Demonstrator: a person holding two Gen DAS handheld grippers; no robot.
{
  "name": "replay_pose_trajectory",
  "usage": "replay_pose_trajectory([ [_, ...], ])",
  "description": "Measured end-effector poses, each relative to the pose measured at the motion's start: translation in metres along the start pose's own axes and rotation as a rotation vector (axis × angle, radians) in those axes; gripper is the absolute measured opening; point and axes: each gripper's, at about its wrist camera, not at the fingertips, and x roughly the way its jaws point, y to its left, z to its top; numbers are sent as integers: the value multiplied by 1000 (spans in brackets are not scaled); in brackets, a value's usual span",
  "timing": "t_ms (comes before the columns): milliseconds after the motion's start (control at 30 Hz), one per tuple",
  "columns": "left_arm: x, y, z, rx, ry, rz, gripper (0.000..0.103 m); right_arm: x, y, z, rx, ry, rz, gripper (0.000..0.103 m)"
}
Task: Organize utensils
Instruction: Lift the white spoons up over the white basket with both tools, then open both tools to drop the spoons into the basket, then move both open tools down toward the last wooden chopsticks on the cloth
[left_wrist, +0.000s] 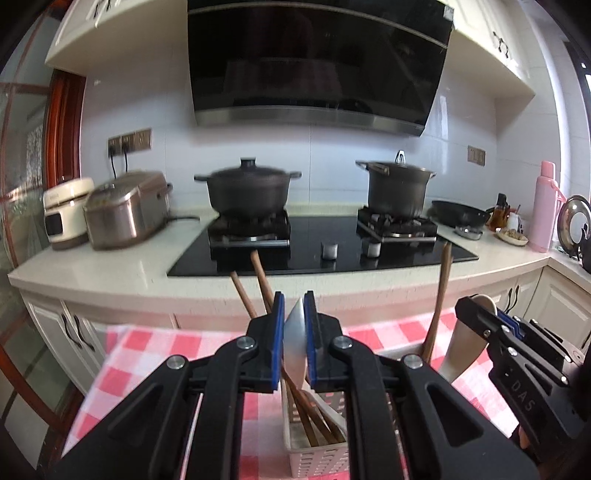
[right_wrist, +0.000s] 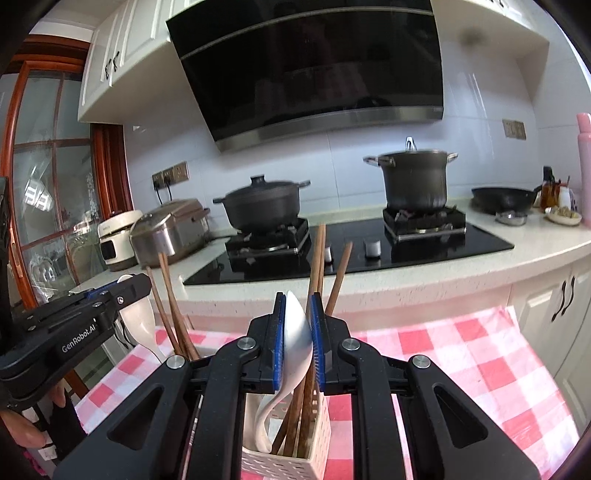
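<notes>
My left gripper (left_wrist: 294, 325) is shut on a white spoon (left_wrist: 294, 343) above a white slotted utensil basket (left_wrist: 314, 458) that holds wooden chopsticks (left_wrist: 264, 280). My right gripper (right_wrist: 298, 325) is shut on another white spoon (right_wrist: 295, 339) whose handle reaches down into a second white slotted basket (right_wrist: 280, 461) with wooden chopsticks (right_wrist: 317, 258). Each gripper shows in the other's view: the right gripper (left_wrist: 476, 314) at right with its spoon (left_wrist: 465, 343), the left gripper (right_wrist: 129, 291) at left with its spoon (right_wrist: 138, 321). Both baskets stand on a red-and-white checked cloth (right_wrist: 461, 354).
Behind the table runs a kitchen counter (left_wrist: 110, 266) with a black gas hob (left_wrist: 325, 254), two dark pots (left_wrist: 251, 188) (left_wrist: 397, 184), two rice cookers (left_wrist: 125, 206), a frying pan (left_wrist: 458, 212) and a pink bottle (left_wrist: 545, 206). A range hood (left_wrist: 317, 62) hangs above.
</notes>
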Motion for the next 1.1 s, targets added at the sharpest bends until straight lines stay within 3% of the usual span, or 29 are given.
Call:
replay_pose_trajectory([
  [300,27,4,-29,-11,57,-7,13,21,-5,-16,27,52,22,15],
  [633,3,21,-30,-37,22,22,42,0,-6,-11,19,33,11,20],
  [667,-2,23,-30,-39,15,26,44,-4,-5,-10,17,32,12,24],
  [767,-19,25,-29,-43,-8,42,63,-22,1,-8,11,16,23,45],
  [933,-56,29,-36,-46,-59,90,91,-59,11,-9,-9,-7,22,46],
  [1100,-92,30,-53,-29,-74,93,98,-99,20,-18,-27,-3,46,59],
])
